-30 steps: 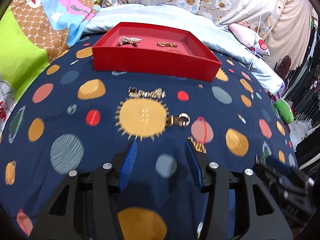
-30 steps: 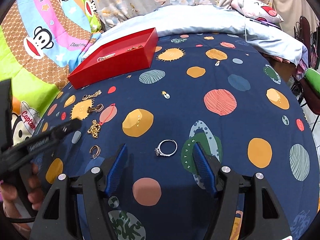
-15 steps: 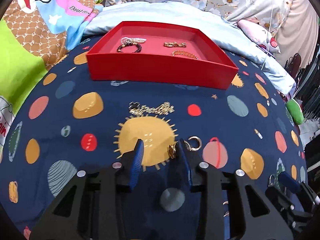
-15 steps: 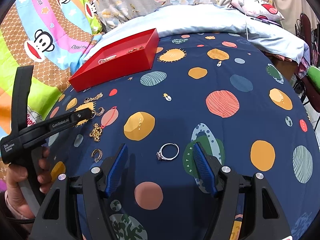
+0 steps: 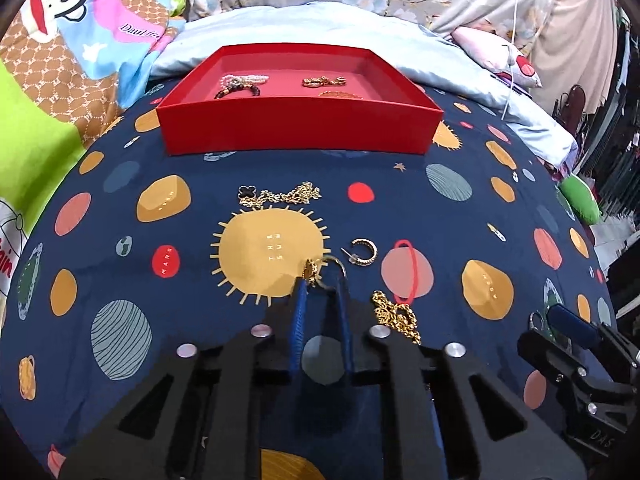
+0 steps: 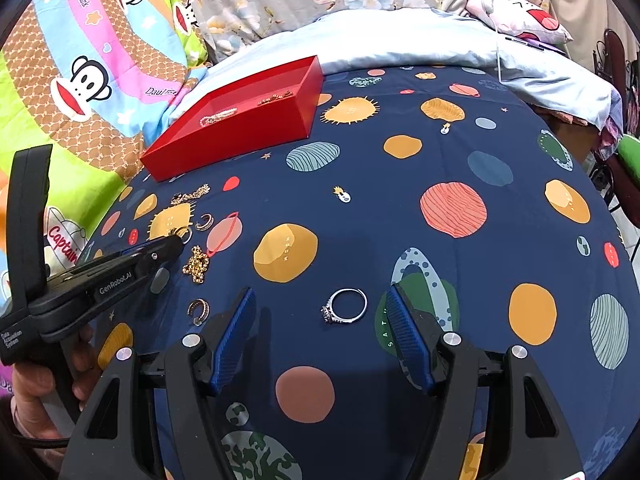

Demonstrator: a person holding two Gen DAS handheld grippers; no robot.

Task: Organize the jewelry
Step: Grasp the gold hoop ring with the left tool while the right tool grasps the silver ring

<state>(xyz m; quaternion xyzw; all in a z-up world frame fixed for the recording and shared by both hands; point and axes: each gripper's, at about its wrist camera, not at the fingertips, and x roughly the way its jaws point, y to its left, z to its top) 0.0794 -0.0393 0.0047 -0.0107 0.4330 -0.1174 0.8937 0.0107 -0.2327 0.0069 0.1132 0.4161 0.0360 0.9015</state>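
My left gripper [image 5: 321,280] is shut on a gold hoop earring [image 5: 316,270] at the edge of the yellow sun print; it also shows in the right wrist view [image 6: 176,240]. A second gold hoop earring [image 5: 363,251] lies just right of it. A gold chain with a black clover [image 5: 276,195] lies farther away, and a gold chain clump [image 5: 396,316] lies at the right. The red tray [image 5: 296,130] holds a pearl bracelet [image 5: 242,82] and gold pieces [image 5: 322,81]. My right gripper [image 6: 322,312] is open around a silver ring [image 6: 346,306].
The planet-print blue cloth [image 6: 452,204] covers the bed. A small earring [image 6: 199,309] lies left of my right gripper. A light blue blanket [image 5: 280,24] and pillows lie behind the tray. The bed edge drops off at the right.
My left gripper moved forward to the earrings and closed on one gold hoop. My right gripper stayed open around the silver ring.
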